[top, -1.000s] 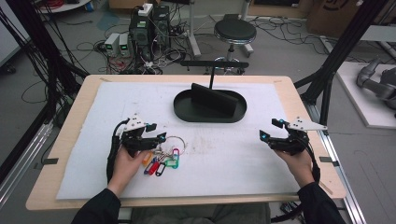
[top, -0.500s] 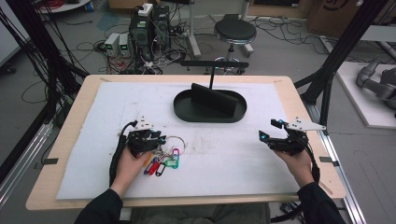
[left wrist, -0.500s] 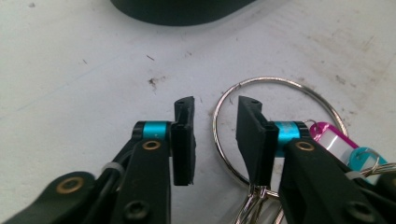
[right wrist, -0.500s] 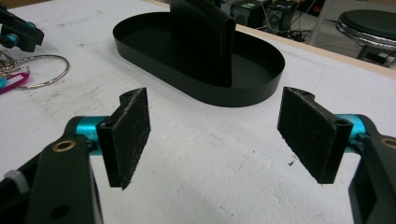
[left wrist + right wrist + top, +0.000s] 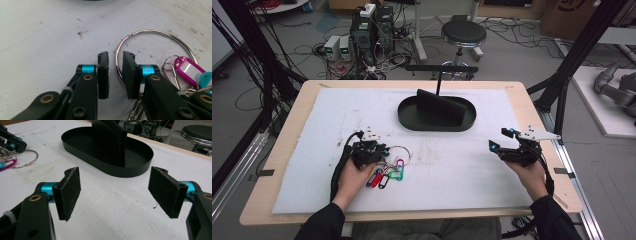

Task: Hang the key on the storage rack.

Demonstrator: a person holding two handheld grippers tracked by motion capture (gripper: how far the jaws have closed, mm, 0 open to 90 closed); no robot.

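A large metal key ring (image 5: 155,32) lies on the white mat with several coloured key tags (image 5: 387,175), pink (image 5: 187,70) and teal (image 5: 206,78) among them. My left gripper (image 5: 115,56) straddles the ring's near-left arc. Its jaws have just been closing, and the wire runs through the narrow gap between them, close to the right pad, with daylight still showing. In the high view this gripper (image 5: 384,151) sits at the ring's (image 5: 399,150) left edge. My right gripper (image 5: 114,171) stands wide open and empty at the mat's right (image 5: 502,140).
A black oval tray (image 5: 407,117) with an upright black panel (image 5: 439,105) stands at the mat's far middle, ahead of the right gripper (image 5: 107,167). Behind the table are a stool (image 5: 463,32), computer boxes (image 5: 369,27) and cables on the floor.
The left gripper has shifted slightly right onto the key ring and its jaws have narrowed around the wire. The right gripper has stayed put.
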